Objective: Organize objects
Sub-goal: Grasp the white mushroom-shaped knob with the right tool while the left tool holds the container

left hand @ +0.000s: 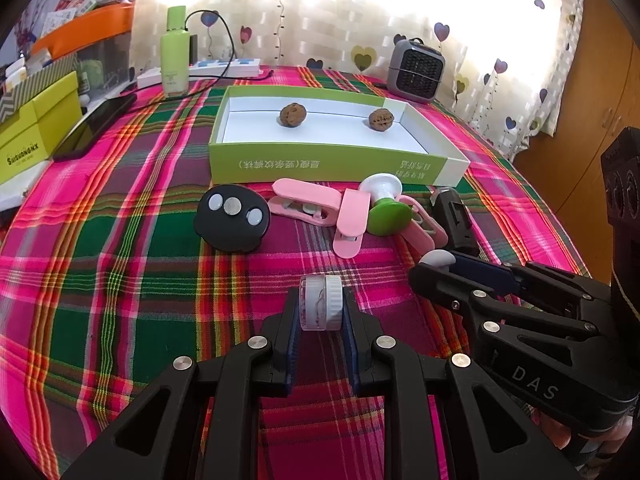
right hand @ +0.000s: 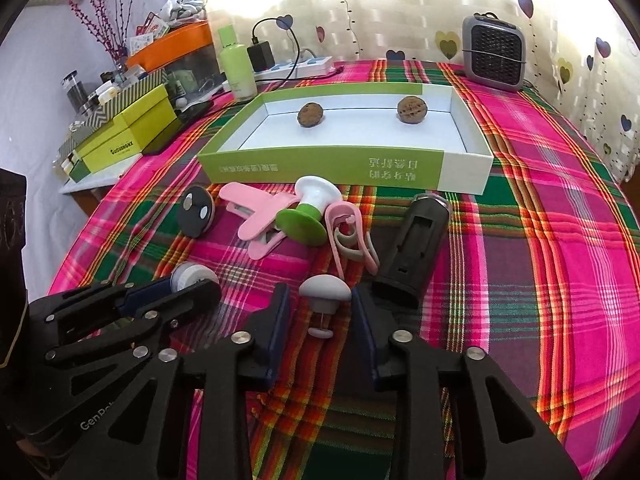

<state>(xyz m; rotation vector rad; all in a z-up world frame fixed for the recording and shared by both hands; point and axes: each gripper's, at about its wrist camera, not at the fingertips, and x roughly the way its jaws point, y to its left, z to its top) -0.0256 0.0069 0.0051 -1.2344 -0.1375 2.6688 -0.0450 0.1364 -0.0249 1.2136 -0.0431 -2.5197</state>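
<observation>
Left wrist view: your left gripper point(left hand: 320, 312) pinches a small round white plastic case point(left hand: 321, 307) just above the plaid cloth point(left hand: 120, 260). To its right, your right gripper point(right hand: 320, 308) brackets a grey mushroom-shaped knob point(right hand: 325, 290); pad contact unclear.

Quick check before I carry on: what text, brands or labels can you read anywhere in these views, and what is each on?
"DAS": right gripper body.
"GenRo", cut off: left gripper body.
"SHISHANGNX": yellow-green box.
Chinese print, upside down, unreadable: green tray front wall.
Green bottle label: too small.
</observation>
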